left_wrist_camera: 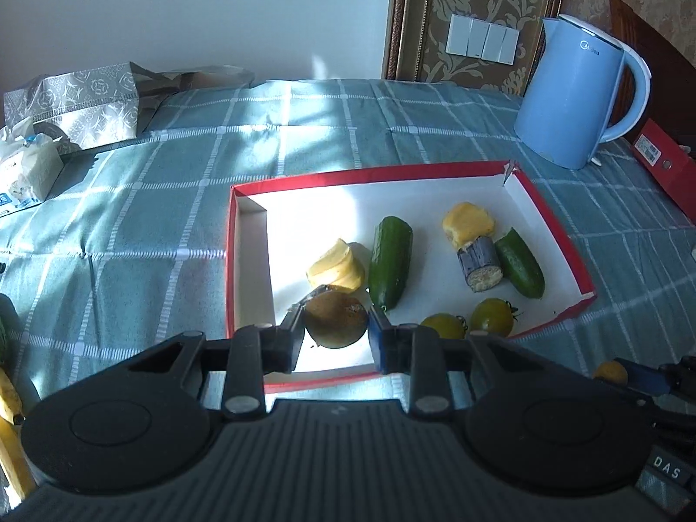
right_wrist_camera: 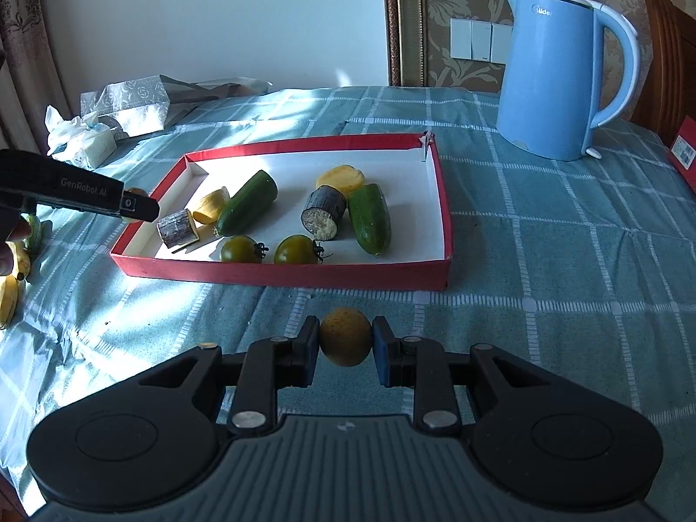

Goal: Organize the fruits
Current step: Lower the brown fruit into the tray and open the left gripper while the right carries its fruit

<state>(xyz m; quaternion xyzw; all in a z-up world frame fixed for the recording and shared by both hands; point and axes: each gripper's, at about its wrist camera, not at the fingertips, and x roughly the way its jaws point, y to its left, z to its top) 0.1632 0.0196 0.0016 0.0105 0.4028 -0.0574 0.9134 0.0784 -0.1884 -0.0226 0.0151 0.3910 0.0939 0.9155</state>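
A red-rimmed white box [left_wrist_camera: 232,261] [right_wrist_camera: 443,226] lies on the checked cloth. In it are two cucumber pieces [left_wrist_camera: 390,261] [right_wrist_camera: 248,202], two yellow pieces [left_wrist_camera: 467,222] [right_wrist_camera: 340,177], a dark sugarcane stub [left_wrist_camera: 480,263] [right_wrist_camera: 324,212] and two green tomatoes [left_wrist_camera: 493,315] [right_wrist_camera: 296,249]. My left gripper [left_wrist_camera: 335,326] is shut on a brown-green round fruit [left_wrist_camera: 335,321] over the box's near left corner; the right wrist view shows a second sugarcane stub [right_wrist_camera: 176,228] by that gripper [right_wrist_camera: 139,206]. My right gripper [right_wrist_camera: 346,339] is shut on a yellow round fruit [right_wrist_camera: 346,337] above the cloth in front of the box.
A blue kettle [left_wrist_camera: 574,95] [right_wrist_camera: 557,74] stands behind the box to the right. A tissue pack [left_wrist_camera: 26,165] [right_wrist_camera: 82,139] and a silver bag [left_wrist_camera: 87,100] lie far left. Bananas [right_wrist_camera: 11,287] lie at the left edge. A red box [left_wrist_camera: 665,165] lies far right.
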